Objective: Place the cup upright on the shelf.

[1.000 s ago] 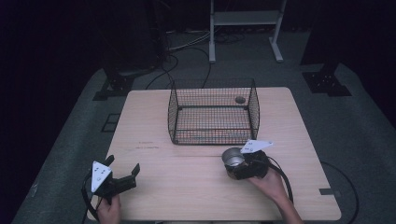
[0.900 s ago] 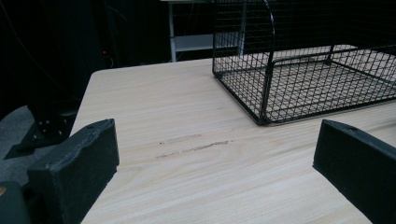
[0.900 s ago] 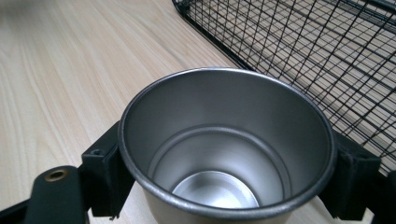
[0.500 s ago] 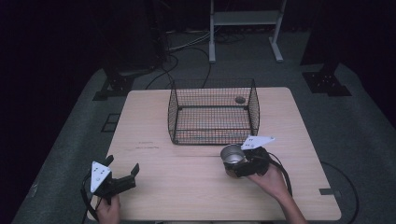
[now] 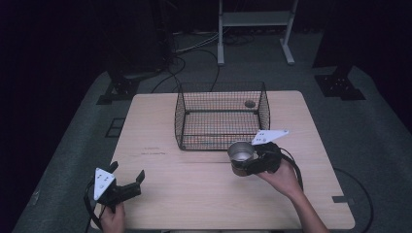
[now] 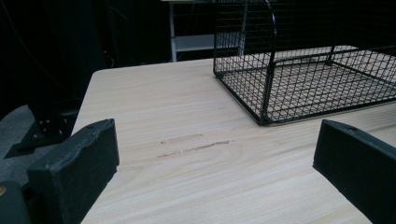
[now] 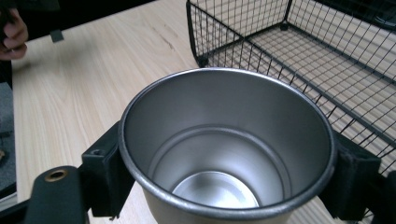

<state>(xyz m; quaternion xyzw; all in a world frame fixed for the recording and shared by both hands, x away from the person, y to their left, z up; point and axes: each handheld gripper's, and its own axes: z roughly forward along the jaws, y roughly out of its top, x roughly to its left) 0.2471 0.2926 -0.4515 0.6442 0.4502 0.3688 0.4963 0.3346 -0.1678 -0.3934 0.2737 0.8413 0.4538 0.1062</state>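
Observation:
A shiny metal cup (image 5: 241, 155) hangs upright just above the wooden table (image 5: 160, 121), in front of the black wire basket (image 5: 221, 116). My right gripper (image 5: 245, 165) is shut on the metal cup, one jaw on each side of its wall; the right gripper view looks down into the empty cup (image 7: 224, 149) with the jaws pressed against its sides. At the table's near left corner my left gripper (image 5: 127, 174) is open with nothing between its jaws. In the left gripper view the basket (image 6: 303, 70) stands ahead to the right.
A small dark round object (image 5: 249, 103) lies in the far right corner of the basket. A white metal stand (image 5: 255, 19) and cables (image 5: 189, 48) are on the floor beyond the table. A faint scuff (image 6: 194, 148) marks the wood ahead of the left gripper.
My right gripper has lifted the metal cup off the table and brought it slightly closer to the basket's front. The left gripper has stayed put.

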